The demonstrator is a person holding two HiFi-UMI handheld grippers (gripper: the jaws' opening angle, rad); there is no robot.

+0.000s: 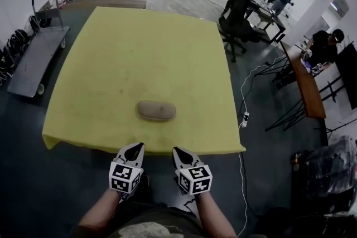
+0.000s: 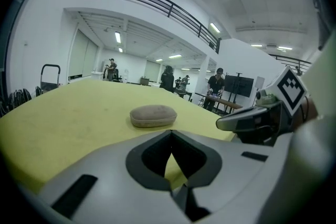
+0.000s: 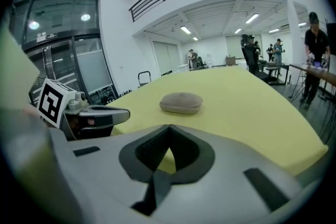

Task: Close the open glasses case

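Both grippers sit with jaws pressed together on nothing, the left gripper and right gripper just off the yellow table's near edge, while the tan glasses case at their 12 o'clock lies apparently shut, so little seems left to do

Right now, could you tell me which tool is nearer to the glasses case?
Left, but only marginally. The left tool is short of the glasses case and to its left; the right tool is short of it to its right, a touch further back.
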